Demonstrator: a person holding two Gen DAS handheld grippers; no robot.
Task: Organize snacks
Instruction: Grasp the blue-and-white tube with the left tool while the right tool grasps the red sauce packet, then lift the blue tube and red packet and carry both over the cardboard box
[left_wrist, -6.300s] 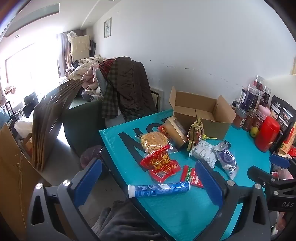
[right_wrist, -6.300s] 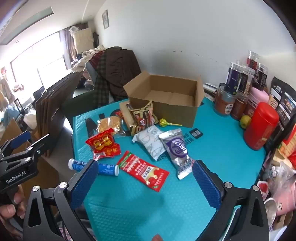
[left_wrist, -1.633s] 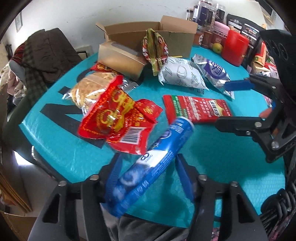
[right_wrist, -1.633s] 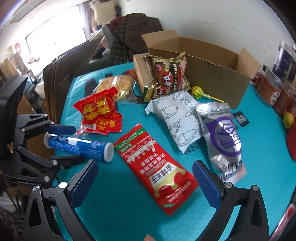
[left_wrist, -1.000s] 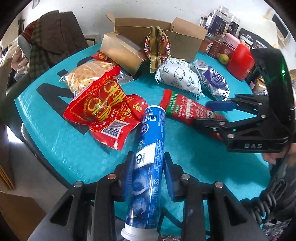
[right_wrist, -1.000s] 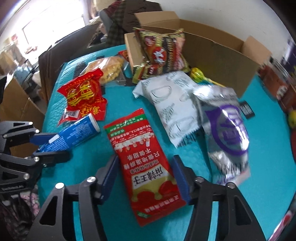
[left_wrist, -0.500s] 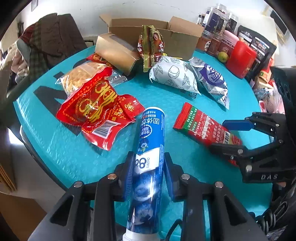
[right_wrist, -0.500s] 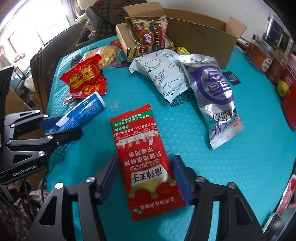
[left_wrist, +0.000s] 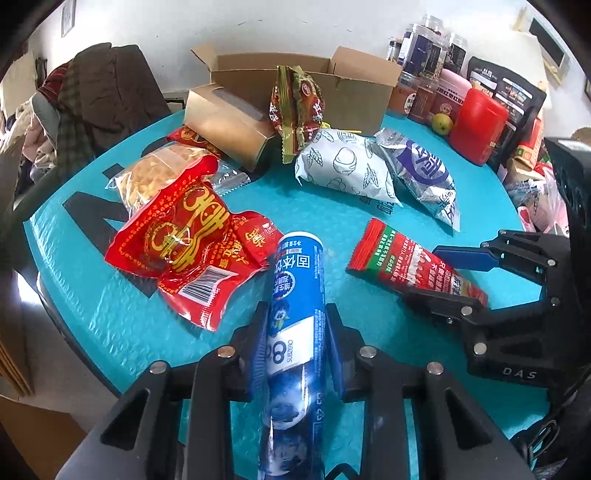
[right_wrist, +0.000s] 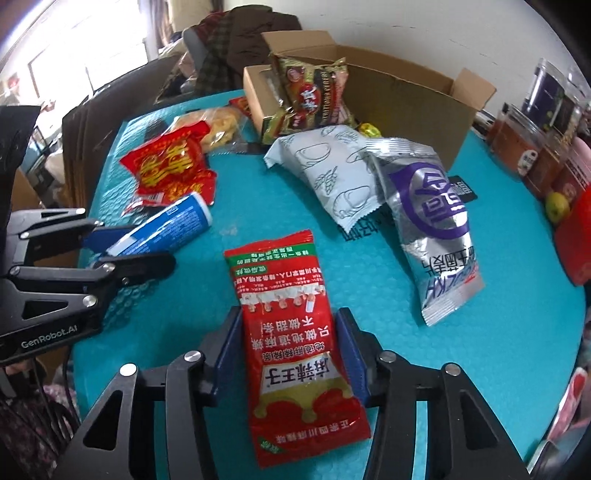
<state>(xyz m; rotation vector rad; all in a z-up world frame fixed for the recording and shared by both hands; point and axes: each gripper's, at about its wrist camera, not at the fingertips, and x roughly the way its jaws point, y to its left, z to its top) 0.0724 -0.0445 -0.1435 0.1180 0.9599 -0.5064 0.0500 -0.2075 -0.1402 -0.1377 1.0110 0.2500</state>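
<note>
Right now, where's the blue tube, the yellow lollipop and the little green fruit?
blue tube (left_wrist: 297, 295), left wrist view, middle of its label.
yellow lollipop (right_wrist: 370, 130), right wrist view, its wrapped head.
green fruit (left_wrist: 442, 123), left wrist view, its front.

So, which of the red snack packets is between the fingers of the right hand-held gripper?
The long red packet with the green band: the right hand-held gripper has been closing around it. The crinkled red packet with gold characters lies free.

Domestic living room: clothing heaped on a chair (left_wrist: 92, 99), a framed picture (left_wrist: 68, 16) on the white wall, a bright window (right_wrist: 85, 48), and food jars (left_wrist: 424, 59) crowding a teal-covered table (left_wrist: 369, 332).
</note>
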